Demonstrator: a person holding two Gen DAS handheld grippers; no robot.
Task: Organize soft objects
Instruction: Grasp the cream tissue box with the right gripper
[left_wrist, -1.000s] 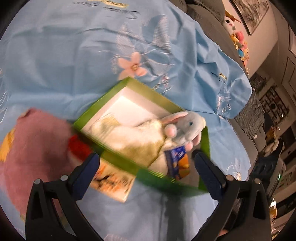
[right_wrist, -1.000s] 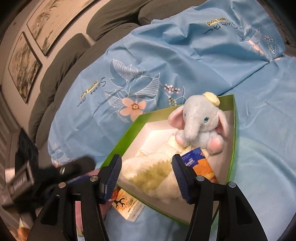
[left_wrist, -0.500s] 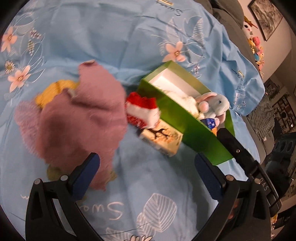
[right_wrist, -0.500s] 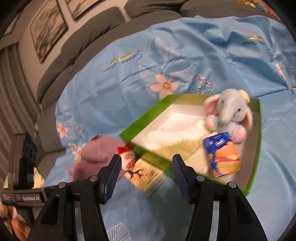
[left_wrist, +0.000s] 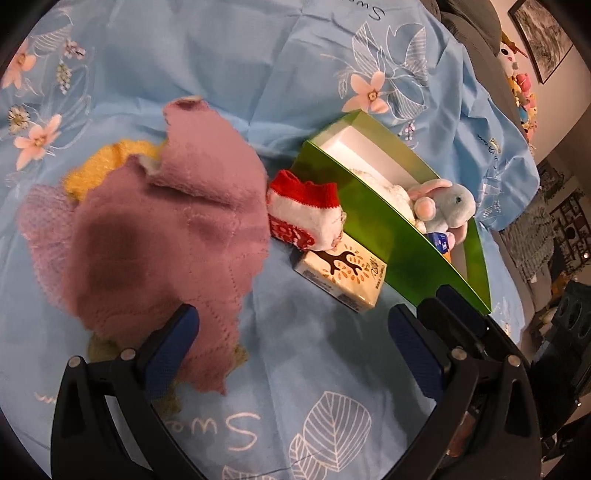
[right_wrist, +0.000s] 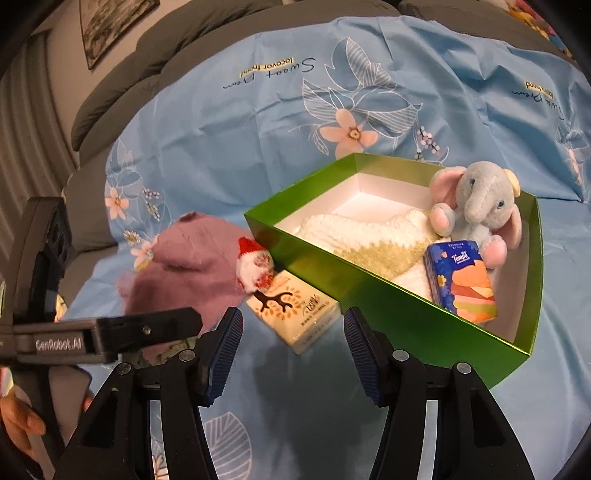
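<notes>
A green box (right_wrist: 388, 291) (left_wrist: 373, 218) holds a grey plush elephant (right_wrist: 480, 206) (left_wrist: 445, 210), a white-and-green fuzzy cloth (right_wrist: 365, 240) and a blue tissue pack (right_wrist: 461, 284). Outside it lie a cream tissue pack with a tree print (right_wrist: 291, 314) (left_wrist: 343, 273), a red-and-white sock (left_wrist: 306, 214) (right_wrist: 255, 267) and a mauve knitted cloth (left_wrist: 155, 247) (right_wrist: 184, 266) over a yellow one (left_wrist: 107, 166). My left gripper (left_wrist: 291, 343) is open and empty, its left finger over the mauve cloth's near edge. My right gripper (right_wrist: 291, 343) is open and empty just before the cream pack.
Everything lies on a light blue flowered sheet (right_wrist: 258, 122) (left_wrist: 229, 66) over a grey sofa (right_wrist: 155, 59). The left gripper's body (right_wrist: 99, 338) crosses the left of the right wrist view. Plush toys (left_wrist: 519, 85) sit far back right.
Both grippers have drawn back from the box toward the loose items. The left view swung from over the box to the mauve cloth, sock and cream pack.
</notes>
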